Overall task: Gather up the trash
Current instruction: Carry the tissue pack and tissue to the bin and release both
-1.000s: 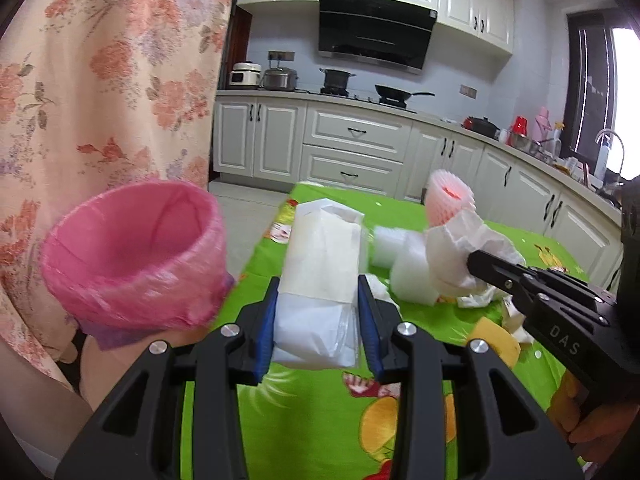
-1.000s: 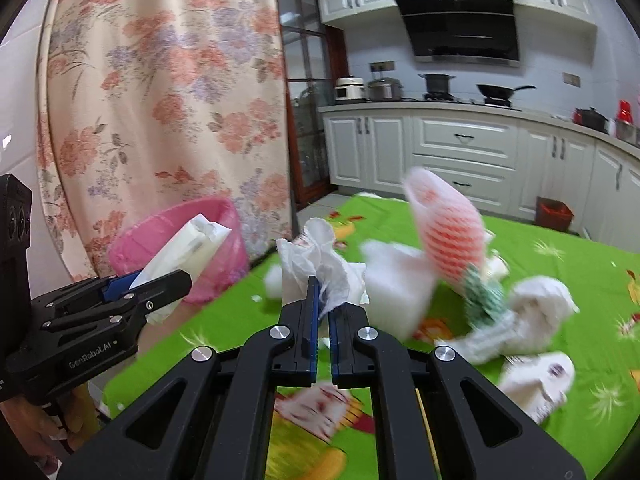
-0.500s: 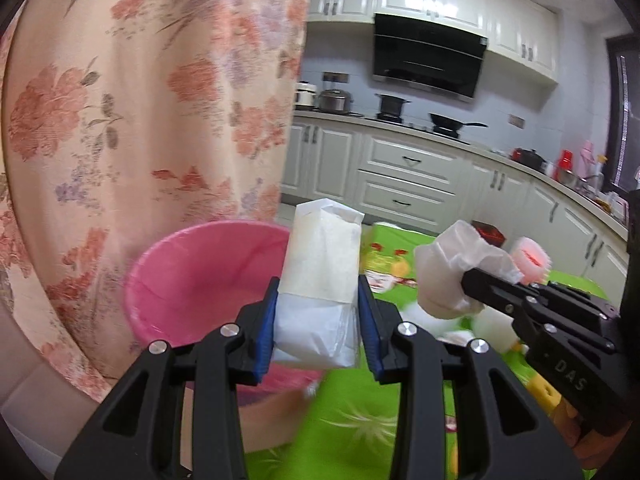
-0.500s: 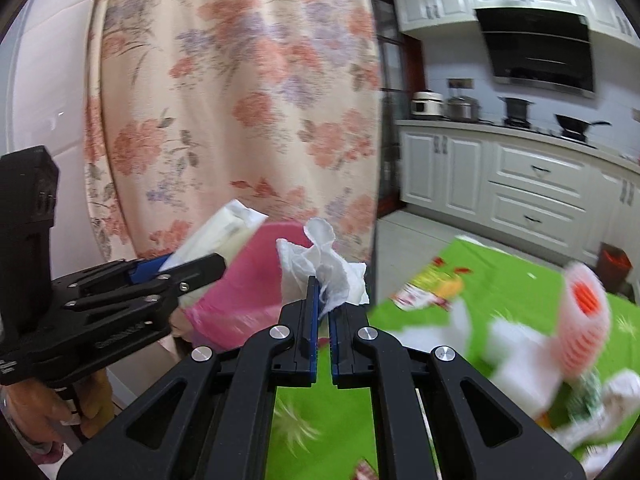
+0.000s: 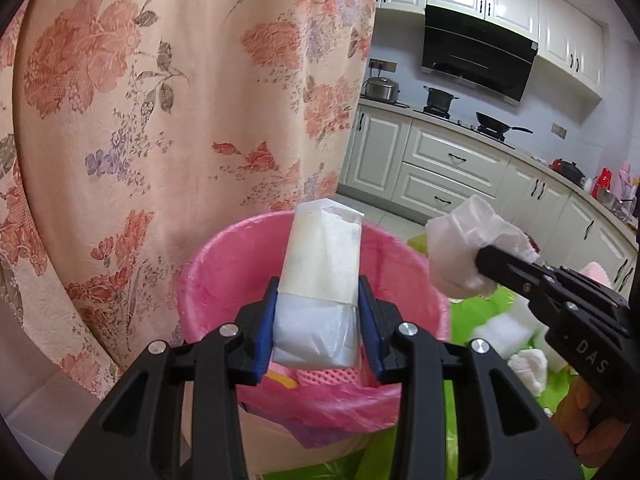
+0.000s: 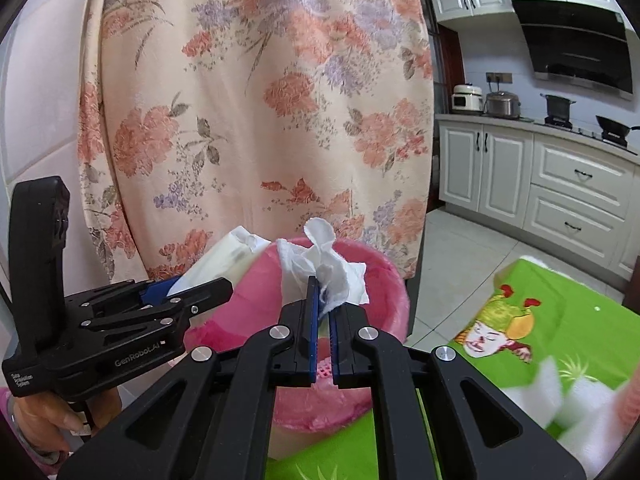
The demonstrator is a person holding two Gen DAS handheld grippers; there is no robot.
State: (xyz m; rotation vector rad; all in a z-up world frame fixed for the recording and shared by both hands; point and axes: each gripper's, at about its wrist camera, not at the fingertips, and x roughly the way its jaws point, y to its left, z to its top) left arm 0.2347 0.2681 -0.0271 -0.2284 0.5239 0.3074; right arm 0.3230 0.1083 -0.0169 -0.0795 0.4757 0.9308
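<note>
Two grippers hang over a pink-lined trash bin, each clamped on a piece of rubbish. In the left wrist view the left gripper pinches a white paper packet between its blue pads; the packet stands upright, its lower half squeezed between the pads and its folded top rising above the bin's far rim. The right gripper has its jaws nearly together, nipping a crumpled white tissue that billows above the fingertips, just over the bin's mouth.

Writing shows on both tools. From the right wrist view the left gripper's side reads "GenRobot.AI", and a small label further back has a second line reading "System"; its first line is too small to make out. From the left wrist view the right gripper's body carries the letters "DAS".

Inside the bin lie a pink foam net and something yellow. Beside the bin a green tablecloth printed with a cartoon figure holds more white scraps. A floral curtain hangs behind the bin, with white kitchen cabinets beyond.
</note>
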